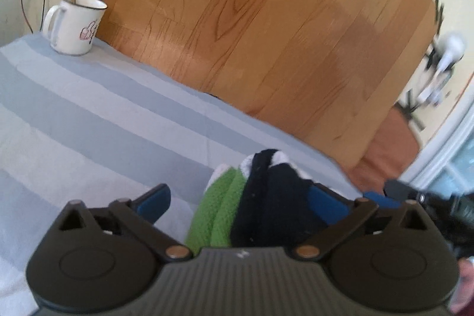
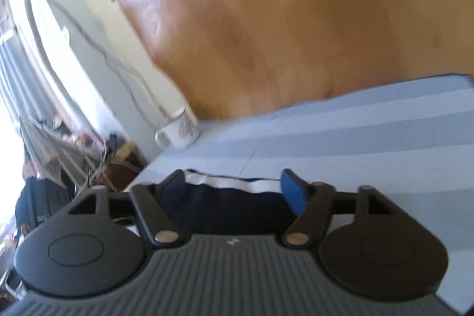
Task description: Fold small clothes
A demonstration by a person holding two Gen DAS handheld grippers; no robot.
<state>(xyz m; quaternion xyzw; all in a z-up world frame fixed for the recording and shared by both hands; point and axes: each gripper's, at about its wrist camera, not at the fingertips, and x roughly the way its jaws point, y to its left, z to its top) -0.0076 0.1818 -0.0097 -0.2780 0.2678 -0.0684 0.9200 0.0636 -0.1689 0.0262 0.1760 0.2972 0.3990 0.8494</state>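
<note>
A small bundle of clothes (image 1: 237, 215), green, black and white knit, lies on the striped bedsheet (image 1: 89, 123). My left gripper (image 1: 240, 202) stands open wide around it. The left pad is clear of the cloth and the black part lies against the right pad. In the right wrist view a black garment with a white band (image 2: 225, 206) lies between the fingers of my right gripper (image 2: 234, 188), which is open with its pads apart from the cloth. A blue pad (image 1: 380, 195) of the right gripper shows, blurred, just right of the bundle.
A white enamel mug (image 1: 74, 25) with a spoon in it stands at the sheet's far corner; it also appears as the mug (image 2: 177, 132) in the right wrist view. A wooden board (image 1: 266, 34) rises behind the bed. Cables and clutter (image 2: 89, 156) lie past the bed edge.
</note>
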